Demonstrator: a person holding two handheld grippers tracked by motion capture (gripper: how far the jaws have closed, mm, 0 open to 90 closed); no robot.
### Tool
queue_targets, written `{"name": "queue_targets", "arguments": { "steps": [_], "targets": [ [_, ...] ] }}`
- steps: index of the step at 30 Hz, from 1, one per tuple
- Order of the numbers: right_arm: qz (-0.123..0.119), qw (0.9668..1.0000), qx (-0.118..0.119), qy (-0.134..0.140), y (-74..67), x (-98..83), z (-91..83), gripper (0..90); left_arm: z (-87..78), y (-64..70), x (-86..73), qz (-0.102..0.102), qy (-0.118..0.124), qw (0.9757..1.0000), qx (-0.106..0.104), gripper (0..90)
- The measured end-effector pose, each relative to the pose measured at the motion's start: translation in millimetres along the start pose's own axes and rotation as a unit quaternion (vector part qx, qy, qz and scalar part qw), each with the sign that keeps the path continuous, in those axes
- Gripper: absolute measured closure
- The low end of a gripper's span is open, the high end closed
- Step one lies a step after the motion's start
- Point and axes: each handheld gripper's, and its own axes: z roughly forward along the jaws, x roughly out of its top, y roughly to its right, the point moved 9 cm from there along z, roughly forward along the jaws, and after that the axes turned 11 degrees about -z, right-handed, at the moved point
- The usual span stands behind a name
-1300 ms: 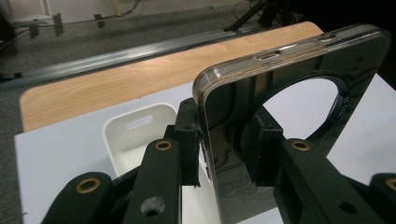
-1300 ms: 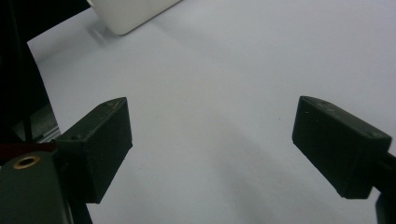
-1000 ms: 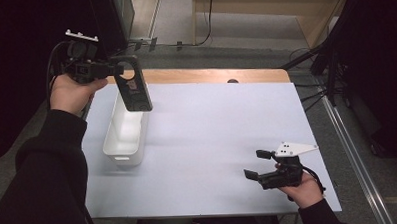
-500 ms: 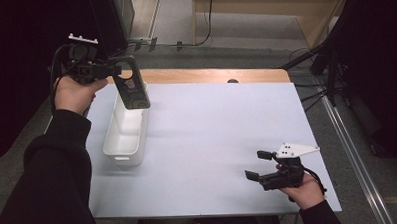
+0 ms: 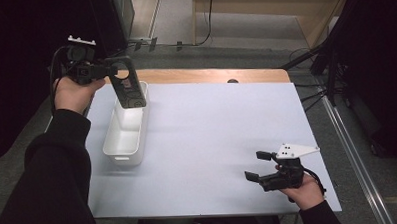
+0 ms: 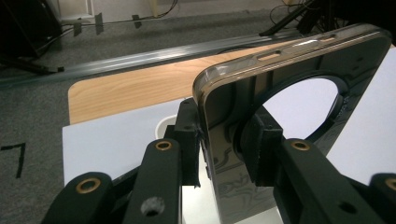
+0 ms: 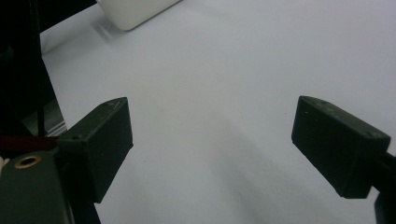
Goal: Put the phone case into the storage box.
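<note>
My left gripper (image 5: 114,73) is shut on a smoky, see-through phone case (image 5: 129,91) with a round hole near its top. It holds the case upright in the air over the far end of a white bin (image 5: 127,157). In the left gripper view the pads (image 6: 188,136) pinch the case (image 6: 280,70) by its edge next to the hole. At the front right of the table my right gripper (image 5: 253,165) rests low in the person's hand. Its jaws stand wide open (image 7: 210,140) over bare white table.
A white sheet (image 5: 217,126) covers the table, and a strip of wood (image 5: 210,75) shows along the far edge. The bin's corner (image 7: 135,11) is at the top of the right gripper view. Cables and stands lie on the floor beyond.
The left gripper has sunk a little with the case, closer to the bin. The right gripper has stayed where it was.
</note>
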Motion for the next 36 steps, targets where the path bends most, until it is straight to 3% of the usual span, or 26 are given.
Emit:
{"name": "queue_targets", "arguments": {
  "steps": [5, 17, 22, 29, 34, 36],
  "targets": [
    [0.0, 1.0, -0.001, 0.001, 0.1, 0.5, 0.4, 11.4, 4.6, -3.0, 3.2, 0.0, 0.008, 0.9999, 0.008, 69.4],
    [-0.001, 1.0, -0.001, 0.002, -0.3, 0.8, 0.4, 11.4, 18.8, -18.0, 2.8, -0.004, 0.002, 0.9994, 0.035, 69.4],
    [0.0, 1.0, 0.001, 0.0, -1.3, 0.8, 0.7, 11.4, 28.3, -23.0, -0.7, -0.003, -0.012, 0.9992, 0.038, 69.4],
    [0.002, 1.0, 0.001, -0.002, -1.3, 0.0, 1.0, 11.4, 38.9, -29.3, -2.6, -0.013, -0.005, 0.9991, 0.041, 69.4],
    [0.001, 1.0, 0.002, 0.0, -1.7, 0.6, 1.2, 11.4, 46.4, -35.4, -4.1, -0.006, 0.004, 0.9989, 0.047, 69.3],
    [0.002, 1.0, 0.001, -0.001, -1.5, 0.5, 1.3, 11.4, 50.2, -37.6, -4.3, -0.013, 0.005, 0.9989, 0.045, 69.4]
  ]
}}
